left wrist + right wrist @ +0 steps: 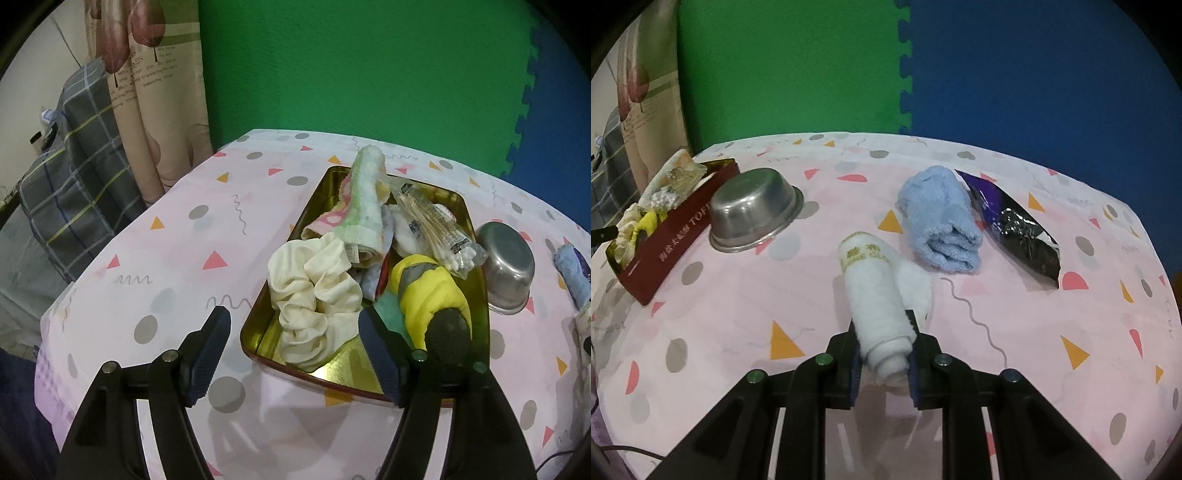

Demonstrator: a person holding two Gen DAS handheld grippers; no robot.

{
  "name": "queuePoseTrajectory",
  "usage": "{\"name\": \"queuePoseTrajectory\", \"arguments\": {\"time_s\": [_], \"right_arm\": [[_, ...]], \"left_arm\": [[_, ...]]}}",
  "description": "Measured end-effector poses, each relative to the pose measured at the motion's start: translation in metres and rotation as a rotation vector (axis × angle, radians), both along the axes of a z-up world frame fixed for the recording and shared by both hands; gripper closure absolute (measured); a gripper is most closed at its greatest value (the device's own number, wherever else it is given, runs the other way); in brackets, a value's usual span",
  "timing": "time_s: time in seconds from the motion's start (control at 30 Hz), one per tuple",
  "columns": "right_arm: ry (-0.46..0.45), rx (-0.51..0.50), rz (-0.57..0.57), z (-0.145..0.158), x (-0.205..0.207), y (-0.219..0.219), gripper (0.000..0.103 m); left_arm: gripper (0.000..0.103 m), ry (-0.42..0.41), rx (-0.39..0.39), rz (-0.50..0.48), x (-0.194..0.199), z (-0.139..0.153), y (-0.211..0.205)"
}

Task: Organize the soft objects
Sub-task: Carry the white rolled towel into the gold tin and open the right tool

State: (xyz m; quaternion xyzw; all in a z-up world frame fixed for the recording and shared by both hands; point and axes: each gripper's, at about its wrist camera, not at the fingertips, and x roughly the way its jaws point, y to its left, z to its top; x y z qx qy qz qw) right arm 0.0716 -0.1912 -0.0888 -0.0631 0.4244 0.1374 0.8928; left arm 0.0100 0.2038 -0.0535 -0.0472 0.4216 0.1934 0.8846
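Your right gripper (882, 350) was clamped on the white roll (877, 299), low centre of the frame. You needed a firm grip, lifting it toward the tin (679, 236) at left. Your left gripper (295, 354) hung open over the tin.

Right gripper (882, 349) clamps rolled white towel (875, 295), gold lettering at far end. Blue towel (940, 219) folded just beyond, purple-black foil packet (1015, 225) beside it. Upturned steel bowl (755, 210) left, touching red tin (670, 236) (stuffed with soft bits). Pink patterned tablecloth (1034, 332) underneath.
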Motion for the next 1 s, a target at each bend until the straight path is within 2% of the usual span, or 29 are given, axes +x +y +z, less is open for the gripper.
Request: {"name": "queuePoseTrajectory", "arguments": {"time_s": [0.17,0.37,0.67,0.83,1.0], "right_arm": [[-0.012,0.020,0.023,0.015,-0.005,0.012,0.084],[-0.027,0.063,0.089,0.038,-0.008,0.046,0.084],[-0.040,0.140,0.263,0.068,-0.010,0.128,0.084],[0.003,0.228,0.369,0.077,-0.008,0.178,0.084],[0.017,0.235,0.470,0.078,-0.015,0.232,0.084]], "left_arm": [[0.033,-0.019,-0.002,0.009,-0.003,0.005,0.002],[0.030,-0.037,-0.010,0.047,-0.006,0.009,0.013],[0.027,-0.057,-0.087,0.182,-0.015,0.012,0.047],[0.025,-0.076,-0.102,0.253,-0.022,0.014,0.064],[0.025,-0.072,-0.098,0.274,-0.024,0.013,0.071]]}}
